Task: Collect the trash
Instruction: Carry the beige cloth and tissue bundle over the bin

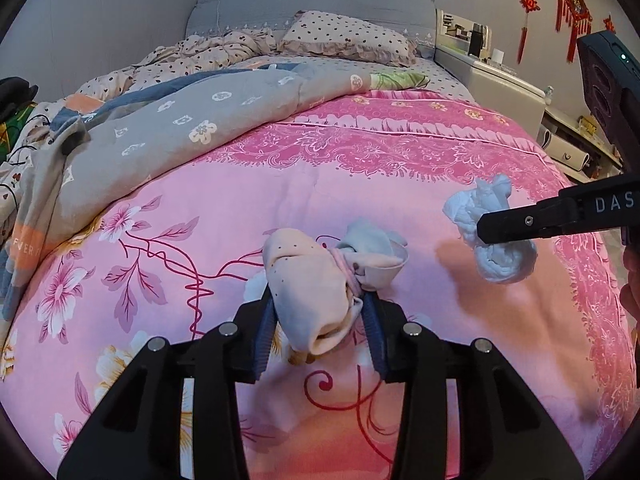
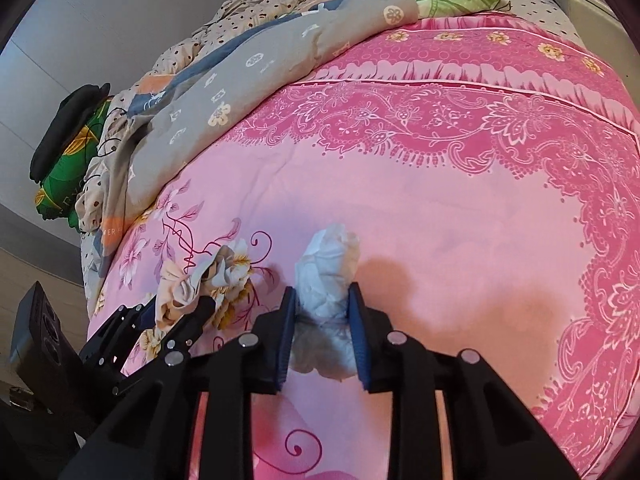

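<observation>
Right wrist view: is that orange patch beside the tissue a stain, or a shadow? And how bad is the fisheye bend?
Right wrist view: a soft shadow on the quilt beside the tissue, not a stain; the quilt's border bows strongly. Left wrist view: the same warm shadow lies near the tissue; the cloth is sharp; corners go black.

A bed (image 1: 320, 184) is spread with a pink floral cover; a grey headboard (image 1: 312, 4) is seen top centre, red hangings (image 1: 574, 4) upper right on a grey wall (image 1: 100, 12).
</observation>
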Available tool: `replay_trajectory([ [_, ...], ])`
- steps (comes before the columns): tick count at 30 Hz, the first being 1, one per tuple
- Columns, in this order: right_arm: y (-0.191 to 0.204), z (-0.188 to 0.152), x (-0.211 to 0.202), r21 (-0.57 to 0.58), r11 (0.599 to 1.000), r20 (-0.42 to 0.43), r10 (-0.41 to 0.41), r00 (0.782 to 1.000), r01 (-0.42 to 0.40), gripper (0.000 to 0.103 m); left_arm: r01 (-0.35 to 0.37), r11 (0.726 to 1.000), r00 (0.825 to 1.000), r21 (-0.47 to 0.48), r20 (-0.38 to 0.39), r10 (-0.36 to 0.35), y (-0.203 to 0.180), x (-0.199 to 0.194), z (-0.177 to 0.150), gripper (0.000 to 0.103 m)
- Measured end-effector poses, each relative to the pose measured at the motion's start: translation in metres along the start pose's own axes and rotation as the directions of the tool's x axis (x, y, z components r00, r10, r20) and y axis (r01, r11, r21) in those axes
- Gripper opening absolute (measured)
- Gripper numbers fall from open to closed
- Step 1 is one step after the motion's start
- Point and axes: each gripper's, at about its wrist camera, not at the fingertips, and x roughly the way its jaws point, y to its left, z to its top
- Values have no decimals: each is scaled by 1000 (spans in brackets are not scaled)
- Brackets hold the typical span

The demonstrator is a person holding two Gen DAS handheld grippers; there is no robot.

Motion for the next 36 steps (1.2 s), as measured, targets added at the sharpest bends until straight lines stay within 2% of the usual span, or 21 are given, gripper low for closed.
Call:
replay_trajectory([
  [8, -10, -31, -59, 0, 1000, 61, 3, 998, -3, 24, 9, 1000, 998, -29, 56, -8, -12, -60, -4, 37],
  [17, -21, -83, -121, -14, 1000, 119, 11, 993, -9, 24, 35, 998, 995, -61, 93, -29, -37, -129, -26, 38],
  [23, -37, -122, -159, 1, 1000, 157, 24, 987, -25, 24, 48, 998, 993, -49, 109, -43, -66, -176, -43, 38],
  [36, -72, -196, -228, 51, 997, 240, 37, 970, -51, 24, 149, 989, 972, 18, 182, -150, -142, -266, -69, 38],
])
